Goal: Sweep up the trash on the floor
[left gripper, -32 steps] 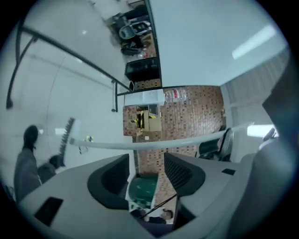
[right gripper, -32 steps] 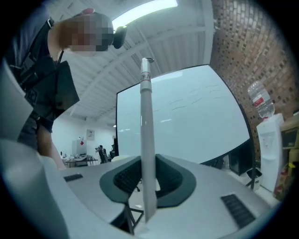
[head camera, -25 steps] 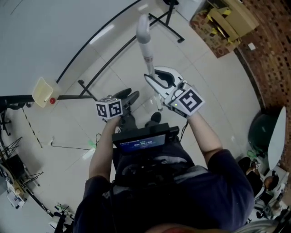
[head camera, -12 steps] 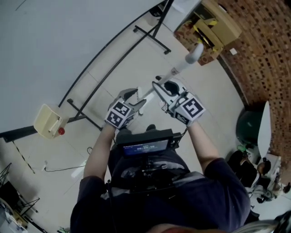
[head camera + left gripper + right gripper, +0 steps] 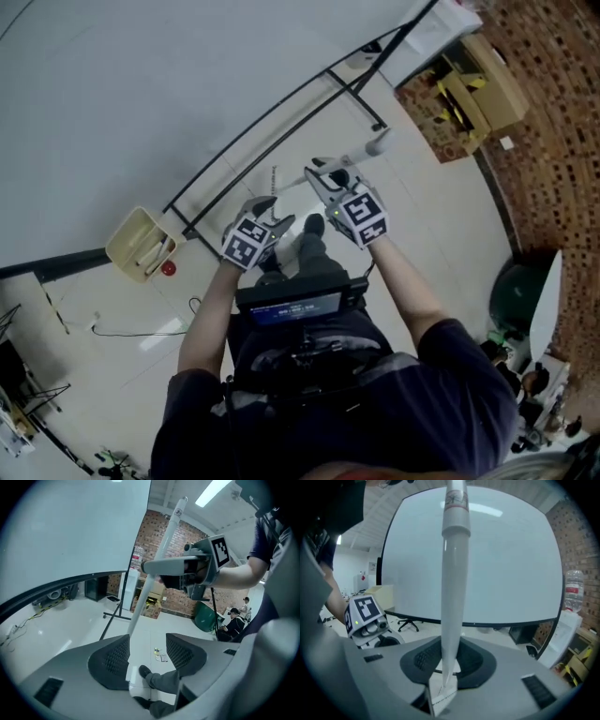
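Right gripper (image 5: pixel 449 666) clamps broom handle (image 5: pixel 453 583), label (image 5: pixel 455 501) unreadable

Head view looks steeply down from above on left gripper (image 5: pixel 271 214) and right gripper (image 5: pixel 321 172); each gripper view sits close behind its own jaws — both share the white pole (image 5: pixel 452 597), running toward 12 o'clock.

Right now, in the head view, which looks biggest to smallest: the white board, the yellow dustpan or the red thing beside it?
White board, biggest by far.
Yellow dustpan, next.
Red thing, smallest, and just as near as the dustpan.
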